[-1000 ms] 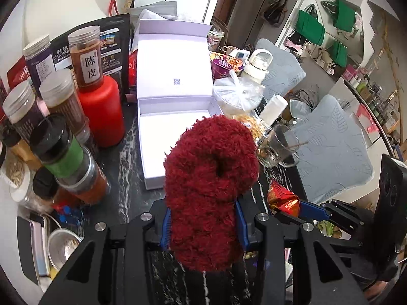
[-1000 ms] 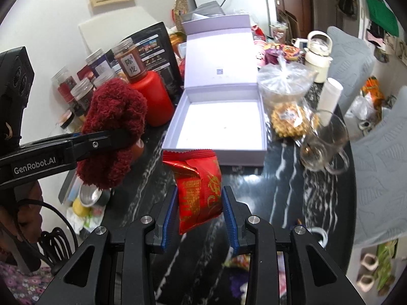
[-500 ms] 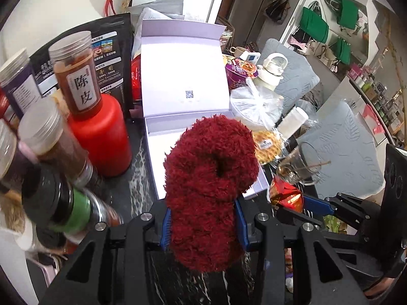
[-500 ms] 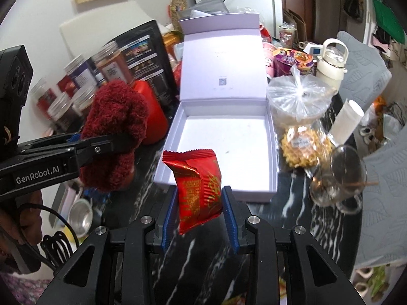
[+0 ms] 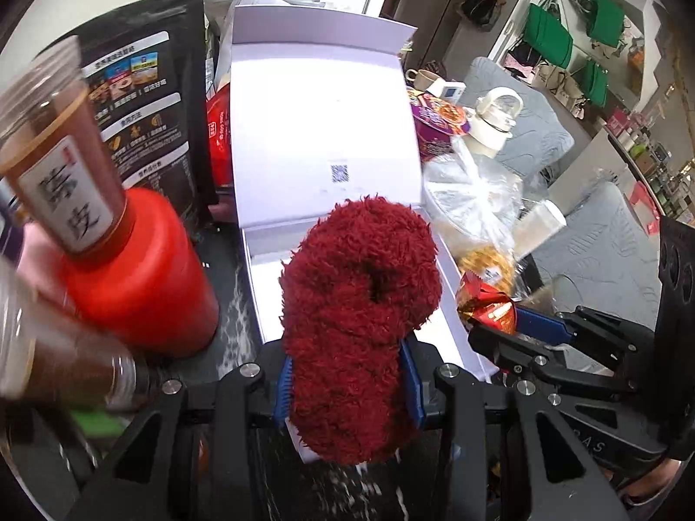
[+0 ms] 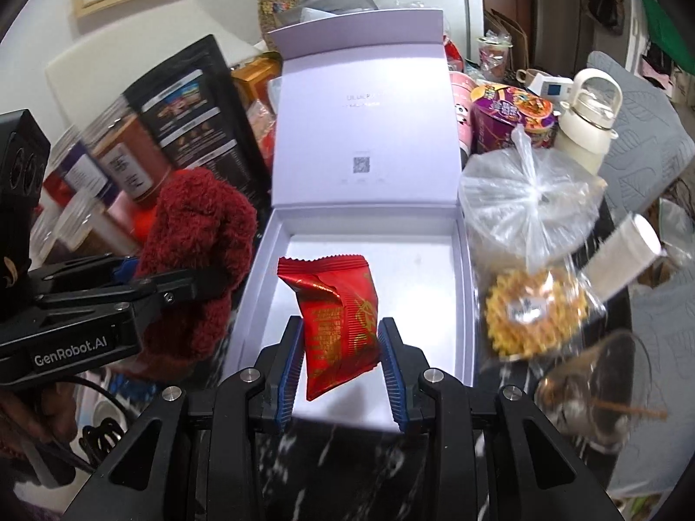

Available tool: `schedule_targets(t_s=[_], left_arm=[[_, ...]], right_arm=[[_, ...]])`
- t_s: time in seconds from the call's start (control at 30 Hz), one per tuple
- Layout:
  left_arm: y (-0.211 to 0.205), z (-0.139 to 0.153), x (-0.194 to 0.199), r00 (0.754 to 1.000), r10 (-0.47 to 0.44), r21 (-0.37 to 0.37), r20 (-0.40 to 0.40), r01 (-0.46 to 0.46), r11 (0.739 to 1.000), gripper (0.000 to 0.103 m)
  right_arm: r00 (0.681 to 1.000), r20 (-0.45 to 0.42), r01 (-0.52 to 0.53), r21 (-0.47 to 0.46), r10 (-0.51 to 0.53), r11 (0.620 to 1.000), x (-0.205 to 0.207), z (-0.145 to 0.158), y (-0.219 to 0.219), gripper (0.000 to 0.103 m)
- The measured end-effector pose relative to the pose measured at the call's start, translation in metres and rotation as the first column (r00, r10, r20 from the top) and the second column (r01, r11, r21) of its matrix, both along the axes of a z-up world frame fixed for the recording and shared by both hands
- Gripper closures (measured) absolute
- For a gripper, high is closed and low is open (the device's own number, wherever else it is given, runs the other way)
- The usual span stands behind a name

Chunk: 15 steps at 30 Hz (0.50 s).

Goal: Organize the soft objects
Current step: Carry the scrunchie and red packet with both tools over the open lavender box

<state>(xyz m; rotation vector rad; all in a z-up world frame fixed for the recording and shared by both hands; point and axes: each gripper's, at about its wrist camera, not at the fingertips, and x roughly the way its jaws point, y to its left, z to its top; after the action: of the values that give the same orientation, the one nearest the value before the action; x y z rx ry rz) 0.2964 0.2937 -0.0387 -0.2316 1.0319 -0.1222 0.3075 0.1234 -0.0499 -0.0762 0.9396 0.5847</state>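
Note:
My left gripper (image 5: 347,375) is shut on a fluffy dark-red sock (image 5: 360,304) rolled into a loop, held over the near left corner of an open white box (image 5: 260,269). In the right wrist view the same sock (image 6: 195,234) and left gripper (image 6: 173,286) sit just left of the box (image 6: 438,286). My right gripper (image 6: 341,349) is shut on a red foil snack packet (image 6: 336,308), held above the box's near edge. That packet (image 5: 488,304) shows at the box's right side in the left wrist view. The box's lid (image 6: 365,130) stands upright behind.
A red canister (image 5: 139,278) and several spice jars (image 5: 56,152) crowd the left, with a black pouch (image 6: 195,100) behind. Right of the box lie a clear bag of biscuits (image 6: 530,234), a glass mug (image 6: 595,382), a white kettle (image 6: 586,121) and a noodle cup (image 6: 508,117).
Both grippers have moved forward toward the white box, which looms larger. The sock now hangs over its left corner and the packet over its near edge. Both grips are unchanged.

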Motion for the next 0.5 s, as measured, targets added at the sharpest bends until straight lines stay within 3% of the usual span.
schedule_targets(t_s=[0.5], left_arm=[[0.005,-0.038,0.063,1.0,0.008,0.066,-0.026,-0.006,0.998,0.063]], right_arm=[[1.0,0.011,-0.002,-0.016,0.003,1.0,0.075,-0.03,0.021,0.069]])
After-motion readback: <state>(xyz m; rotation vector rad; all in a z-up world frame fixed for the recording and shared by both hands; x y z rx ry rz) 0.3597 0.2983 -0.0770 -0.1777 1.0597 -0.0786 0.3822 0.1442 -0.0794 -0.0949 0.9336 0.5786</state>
